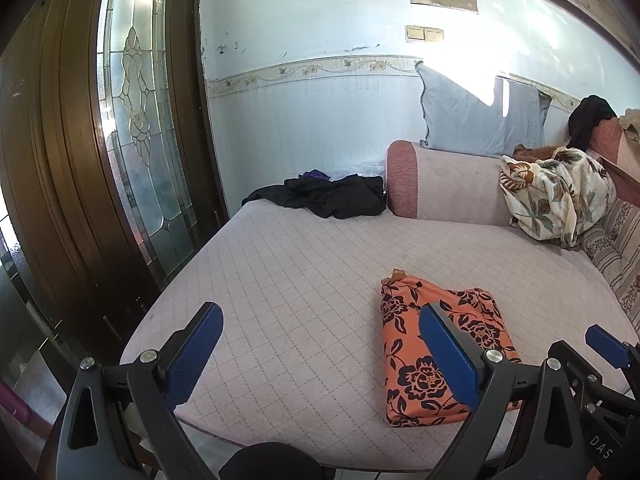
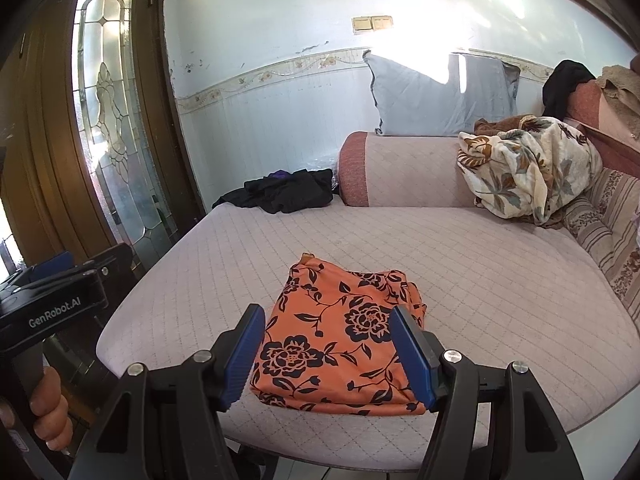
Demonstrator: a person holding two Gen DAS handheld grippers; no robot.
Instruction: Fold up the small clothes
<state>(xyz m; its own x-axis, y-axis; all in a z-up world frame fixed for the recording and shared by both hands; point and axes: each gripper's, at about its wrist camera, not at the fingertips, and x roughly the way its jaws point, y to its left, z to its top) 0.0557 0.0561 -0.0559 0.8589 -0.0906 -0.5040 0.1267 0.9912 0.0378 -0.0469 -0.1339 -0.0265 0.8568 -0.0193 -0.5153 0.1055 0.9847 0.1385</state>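
Both grippers, my left gripper [image 1: 322, 354] and my right gripper [image 2: 328, 354], are wide apart and hold nothing. I think that is because the orange flower cloth [image 2: 340, 340] looks folded, flat on the pink couch seat [image 2: 500, 280], near its front edge.

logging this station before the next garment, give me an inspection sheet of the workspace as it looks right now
surface: quilted pale pink sofa seat, no stains visible.
job's things: orange floral garment lies folded into a compact rectangle near the front edge; a small tab sticks out at its far corner.
clutter: black clothes pile at the far left corner; floral blanket bunched against the backrest; blue pillow against the wall.
grippers: left gripper open, empty, above the seat left of the garment; right gripper open, empty, fingers framing the garment without touching it.
cables: nothing seen.
surroundings: wooden door with leaded glass on the left; wall switches above.
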